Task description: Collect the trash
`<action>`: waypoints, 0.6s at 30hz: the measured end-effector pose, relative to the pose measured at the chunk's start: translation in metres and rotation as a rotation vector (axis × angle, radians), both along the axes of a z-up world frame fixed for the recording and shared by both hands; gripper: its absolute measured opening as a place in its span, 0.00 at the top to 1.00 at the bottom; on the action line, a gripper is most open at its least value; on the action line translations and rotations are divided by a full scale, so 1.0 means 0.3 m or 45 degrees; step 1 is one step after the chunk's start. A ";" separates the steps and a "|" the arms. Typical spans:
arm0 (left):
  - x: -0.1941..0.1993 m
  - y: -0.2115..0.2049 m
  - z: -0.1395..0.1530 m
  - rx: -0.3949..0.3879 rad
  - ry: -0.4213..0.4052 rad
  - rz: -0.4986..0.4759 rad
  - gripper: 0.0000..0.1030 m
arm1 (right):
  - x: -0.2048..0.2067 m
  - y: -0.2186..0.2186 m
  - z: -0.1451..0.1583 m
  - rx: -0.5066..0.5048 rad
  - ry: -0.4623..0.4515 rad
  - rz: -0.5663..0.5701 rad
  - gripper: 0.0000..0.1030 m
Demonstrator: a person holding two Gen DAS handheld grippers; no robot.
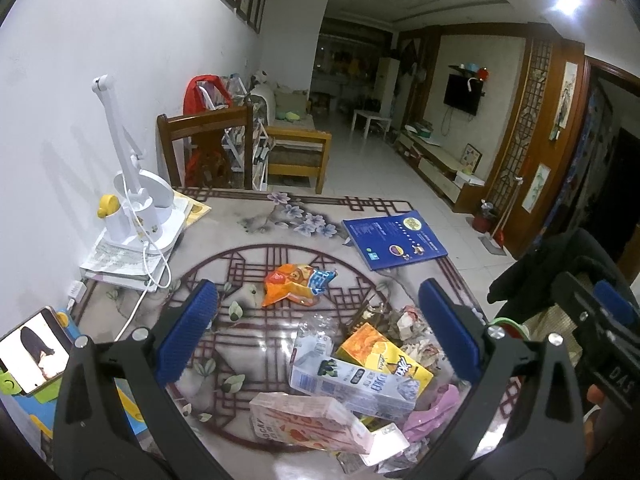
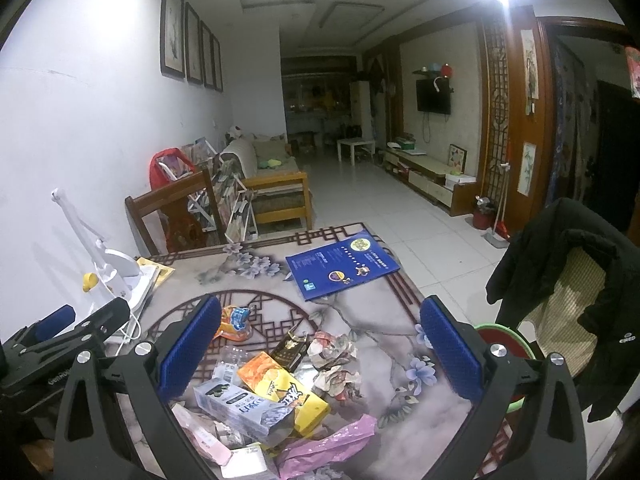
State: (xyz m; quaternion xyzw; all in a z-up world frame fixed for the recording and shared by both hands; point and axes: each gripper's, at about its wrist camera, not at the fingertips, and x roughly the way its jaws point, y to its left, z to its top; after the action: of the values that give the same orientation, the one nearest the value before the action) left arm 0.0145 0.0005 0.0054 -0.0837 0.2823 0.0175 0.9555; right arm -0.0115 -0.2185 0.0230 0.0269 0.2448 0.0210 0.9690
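At the bottom of the frame, we are losing the pink carton (image 1: 308, 426) behind the blue-and-white carton (image 1: 354, 386); the phone (image 1: 34, 350) is running off the left edge, its screen blurred.

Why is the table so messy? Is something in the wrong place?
Yes. Trash is heaped on the table: a yellow carton, a pale blue carton, a pink box, crumpled paper and a pink plastic bag. An orange snack wrapper lies apart from the pile. A blue book overhangs the table's far edge.
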 end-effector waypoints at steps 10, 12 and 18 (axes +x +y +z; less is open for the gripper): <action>-0.002 -0.010 -0.018 0.017 0.006 0.012 0.04 | 0.011 -0.017 -0.017 0.002 0.005 -0.006 0.07; -0.006 -0.013 -0.024 0.017 0.006 0.017 0.04 | 0.011 -0.017 -0.018 0.001 0.006 -0.005 0.07; -0.016 -0.017 -0.032 0.021 0.006 0.023 0.04 | 0.012 -0.026 -0.029 -0.014 0.002 -0.011 0.07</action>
State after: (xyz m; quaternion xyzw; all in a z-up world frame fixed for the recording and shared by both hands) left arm 0.0097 -0.0046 -0.0042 -0.0783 0.2837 0.0285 0.9553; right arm -0.0078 -0.2263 0.0143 0.0227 0.2454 0.0155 0.9690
